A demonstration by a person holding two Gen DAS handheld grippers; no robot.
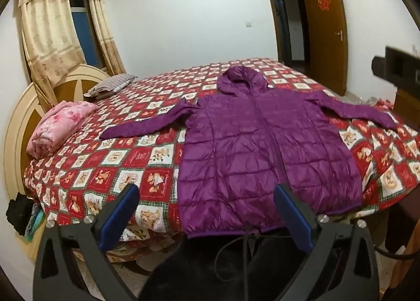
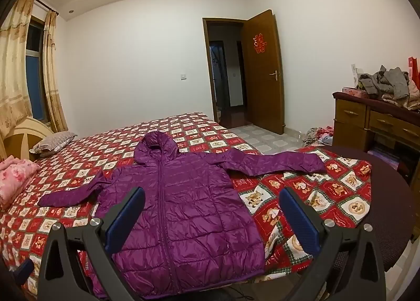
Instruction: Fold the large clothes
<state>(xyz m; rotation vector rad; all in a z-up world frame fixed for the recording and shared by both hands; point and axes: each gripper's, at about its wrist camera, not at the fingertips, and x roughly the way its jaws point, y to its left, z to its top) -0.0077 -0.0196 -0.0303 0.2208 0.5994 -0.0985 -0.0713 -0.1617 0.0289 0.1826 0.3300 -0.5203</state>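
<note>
Bedroom, left wrist view: purple jacket (image 1: 252, 141) flat on bed (image 1: 86, 170), sleeves spread, hem at near edge. Your left gripper (image 1: 204, 211) fingers wide apart, empty. Risk: slick quilted fabric slides off edge.

Right wrist view: right gripper (image 2: 212, 219) fingers wide, empty, over jacket. Risk: pinching quilt (image 2: 315, 196) along with it.

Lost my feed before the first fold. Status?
Left gripper and right gripper open, empty. Purple jacket flat on bed, zipped, sleeves out, unfolded. Nothing on it.
</note>
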